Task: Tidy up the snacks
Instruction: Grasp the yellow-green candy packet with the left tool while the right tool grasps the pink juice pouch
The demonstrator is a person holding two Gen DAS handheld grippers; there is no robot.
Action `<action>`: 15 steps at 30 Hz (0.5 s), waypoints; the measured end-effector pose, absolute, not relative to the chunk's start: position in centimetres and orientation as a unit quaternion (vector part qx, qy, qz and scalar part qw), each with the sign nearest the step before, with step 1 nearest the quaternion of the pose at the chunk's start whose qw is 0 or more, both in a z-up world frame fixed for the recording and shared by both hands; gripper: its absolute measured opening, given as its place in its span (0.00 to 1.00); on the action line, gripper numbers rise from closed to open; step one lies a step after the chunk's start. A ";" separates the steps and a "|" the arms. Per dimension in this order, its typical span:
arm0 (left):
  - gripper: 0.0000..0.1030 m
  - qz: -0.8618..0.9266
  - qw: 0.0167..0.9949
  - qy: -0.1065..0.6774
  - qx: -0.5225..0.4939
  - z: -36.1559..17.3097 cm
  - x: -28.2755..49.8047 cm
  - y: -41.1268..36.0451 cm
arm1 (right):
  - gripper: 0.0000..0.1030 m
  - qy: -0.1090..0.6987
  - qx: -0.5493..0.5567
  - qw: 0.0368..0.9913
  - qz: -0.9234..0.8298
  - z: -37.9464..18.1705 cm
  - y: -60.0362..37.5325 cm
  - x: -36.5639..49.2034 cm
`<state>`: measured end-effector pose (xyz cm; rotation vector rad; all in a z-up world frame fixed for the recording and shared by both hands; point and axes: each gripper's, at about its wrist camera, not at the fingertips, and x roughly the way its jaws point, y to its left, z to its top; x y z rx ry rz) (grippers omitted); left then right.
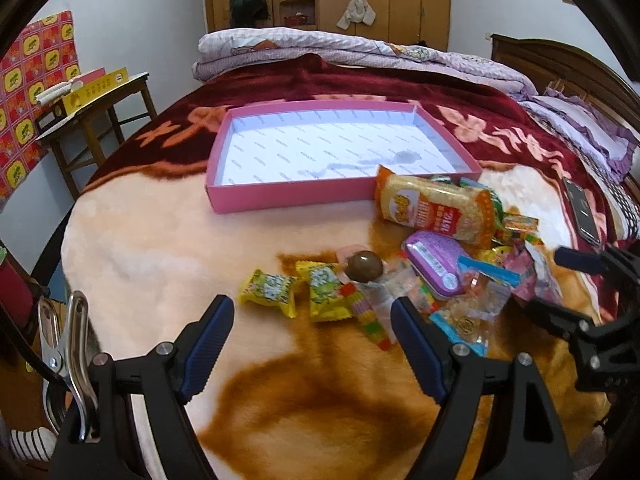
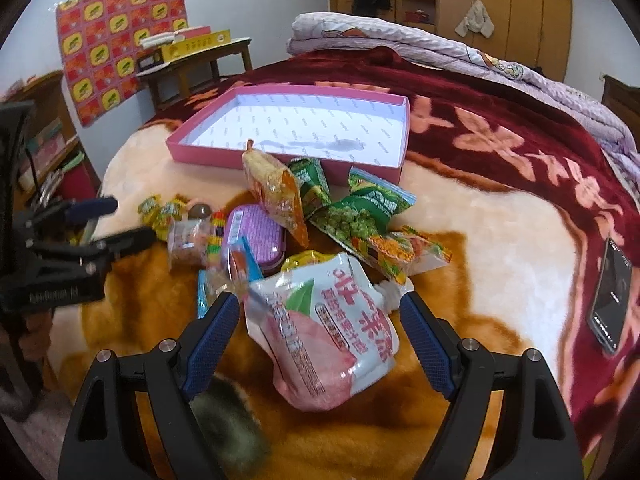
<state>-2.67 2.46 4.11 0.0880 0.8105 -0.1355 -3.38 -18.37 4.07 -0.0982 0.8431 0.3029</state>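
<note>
A shallow pink box (image 1: pixel 280 196) (image 2: pixel 280 162) with a white inside lies on the bed blanket. In front of it is a pile of snacks: an orange packet (image 1: pixel 436 208) (image 2: pixel 276 192), a purple tin (image 1: pixel 432 264) (image 2: pixel 256 232), yellow candy packets (image 1: pixel 272 292) (image 2: pixel 160 210), a brown chocolate ball (image 1: pixel 366 266) and green pea packets (image 2: pixel 360 216). My left gripper (image 1: pixel 312 316) is open and empty, just short of the yellow packets. My right gripper (image 2: pixel 320 312) is open around a pink-and-white drink pouch (image 2: pixel 320 332), without touching it.
A black phone (image 1: pixel 582 210) (image 2: pixel 612 300) lies on the blanket at the right. Folded quilts (image 1: pixel 360 46) are at the bed's far end. A wooden side table (image 1: pixel 92 120) with yellow boxes stands at the left. Wardrobes line the back wall.
</note>
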 end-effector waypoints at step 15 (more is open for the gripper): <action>0.47 -0.055 0.906 0.419 0.006 2.9 -0.2 4.7 | 0.78 0.429 -0.022 0.890 0.153 2.8 -19.6 -2.8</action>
